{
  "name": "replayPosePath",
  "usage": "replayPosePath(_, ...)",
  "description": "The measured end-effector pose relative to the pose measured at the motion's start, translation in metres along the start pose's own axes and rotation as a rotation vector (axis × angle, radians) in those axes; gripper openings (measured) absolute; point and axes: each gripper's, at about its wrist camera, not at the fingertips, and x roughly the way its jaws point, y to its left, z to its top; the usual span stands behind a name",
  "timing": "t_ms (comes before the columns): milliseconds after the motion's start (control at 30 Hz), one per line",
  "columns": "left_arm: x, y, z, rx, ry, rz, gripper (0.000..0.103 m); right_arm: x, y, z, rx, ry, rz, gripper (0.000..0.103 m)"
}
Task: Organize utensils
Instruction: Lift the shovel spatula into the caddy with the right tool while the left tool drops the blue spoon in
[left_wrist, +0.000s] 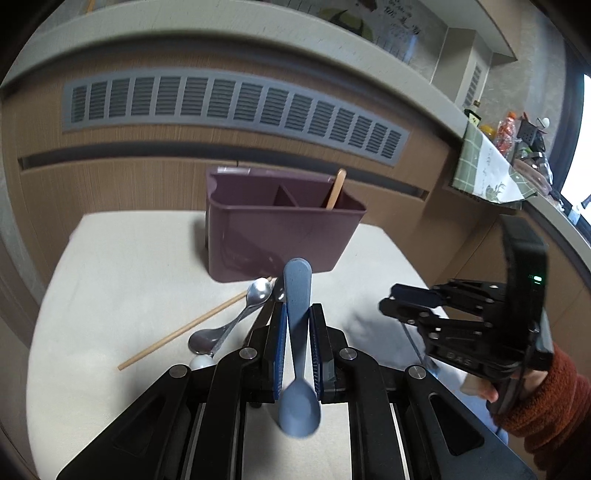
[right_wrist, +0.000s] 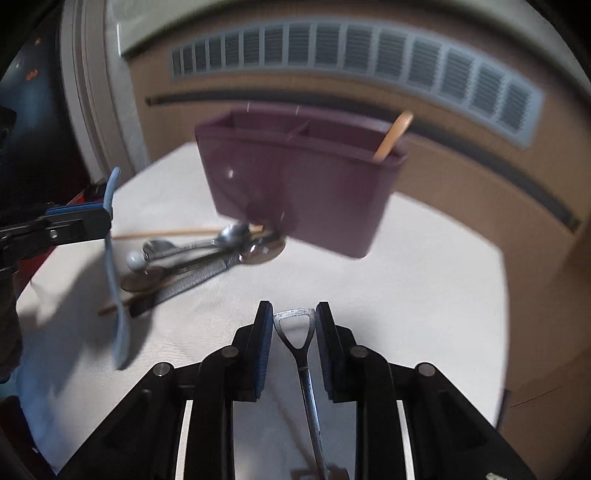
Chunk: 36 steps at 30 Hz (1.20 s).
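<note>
A blue spoon (left_wrist: 298, 332) is pinched by the left gripper (left_wrist: 298, 310), its handle pointing forward and its bowl hanging back toward the camera. In the right wrist view the same spoon (right_wrist: 112, 266) is seen held nearly upright above the counter (right_wrist: 424, 258), at the left.

A metal utensil (right_wrist: 301, 350) with a loop-shaped handle end is seen between the fingers of the right gripper (right_wrist: 294, 314). The fingers are close at both sides of the loop, but whether they press on it cannot be told.

A purple holder (left_wrist: 280, 229) with compartments stands at the far part of the counter. A wooden utensil (left_wrist: 336, 188) leans in its right compartment.

Just before the holder, a pile is lying on the counter: a metal spoon (left_wrist: 255, 295), a chopstick (left_wrist: 192, 326), and more metal utensils (right_wrist: 199, 269), which are crossed over each other. The right wrist view is blurred.
</note>
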Motion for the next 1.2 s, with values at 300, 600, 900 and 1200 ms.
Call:
replayPosePath(300,-0.03,-0.021,0.012,0.039,-0.059,0.0,0.013,-0.061,0.001,0.006,0.029,-0.14,-0.065,0.021)
replayPosePath(600,-0.044,-0.031,0.047,0.051,-0.113,-0.003,0.012,-0.094,-0.002,0.029,0.07,-0.261,-0.058,0.021)
replayPosePath(900,-0.07,-0.029,0.152,0.098,-0.33,0.0,0.012,-0.156,-0.018,0.143,0.068,-0.541,-0.043,0.021)
replayPosePath(1200,-0.01,0.008,0.192,0.054,-0.28,0.005,0.012,-0.102,-0.037,0.187,0.094,-0.498,-0.011,0.021)
